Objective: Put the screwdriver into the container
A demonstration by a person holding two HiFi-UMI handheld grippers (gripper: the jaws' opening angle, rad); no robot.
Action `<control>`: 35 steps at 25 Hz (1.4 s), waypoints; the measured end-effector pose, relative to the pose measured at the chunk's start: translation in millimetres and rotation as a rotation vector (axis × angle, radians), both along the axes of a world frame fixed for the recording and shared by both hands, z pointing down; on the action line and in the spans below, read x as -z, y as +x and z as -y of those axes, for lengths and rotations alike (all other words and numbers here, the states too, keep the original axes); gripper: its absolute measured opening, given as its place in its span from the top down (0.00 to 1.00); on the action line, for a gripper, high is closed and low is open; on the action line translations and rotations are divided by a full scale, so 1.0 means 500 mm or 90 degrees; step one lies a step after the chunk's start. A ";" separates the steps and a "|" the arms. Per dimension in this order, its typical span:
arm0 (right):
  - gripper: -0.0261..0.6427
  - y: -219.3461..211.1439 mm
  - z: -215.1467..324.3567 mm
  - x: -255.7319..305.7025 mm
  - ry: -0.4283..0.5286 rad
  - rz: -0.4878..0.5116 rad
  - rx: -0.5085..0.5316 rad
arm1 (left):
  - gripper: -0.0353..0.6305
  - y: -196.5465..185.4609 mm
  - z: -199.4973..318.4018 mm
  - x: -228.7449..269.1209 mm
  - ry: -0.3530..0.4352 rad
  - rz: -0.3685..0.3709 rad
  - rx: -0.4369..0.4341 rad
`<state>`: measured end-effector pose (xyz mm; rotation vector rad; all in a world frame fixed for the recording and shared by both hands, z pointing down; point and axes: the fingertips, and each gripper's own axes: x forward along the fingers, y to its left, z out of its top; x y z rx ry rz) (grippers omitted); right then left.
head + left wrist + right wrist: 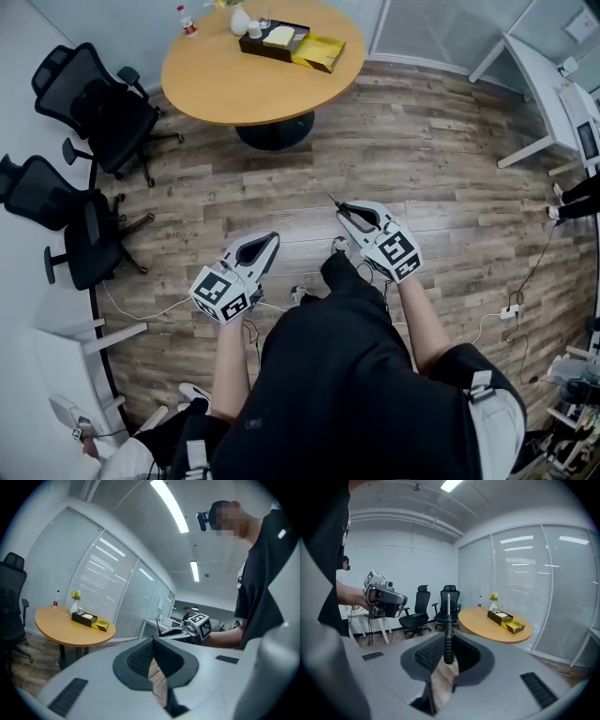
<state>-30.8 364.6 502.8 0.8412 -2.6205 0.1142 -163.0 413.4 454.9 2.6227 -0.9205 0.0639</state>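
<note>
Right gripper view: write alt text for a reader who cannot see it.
The right gripper clamps a black screwdriver by its handle in its jaws, shaft pointing away. Beyond stand a round wooden table carrying a black-and-yellow container, and two black office chairs.

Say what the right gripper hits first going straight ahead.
Nothing close: the right gripper, shut on the screwdriver, points toward a black office chair, probably met first; the round table lies to its right.
</note>
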 end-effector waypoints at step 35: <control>0.88 0.126 0.354 -0.032 -0.024 0.023 0.043 | 0.94 0.141 0.355 0.016 -0.019 0.021 0.038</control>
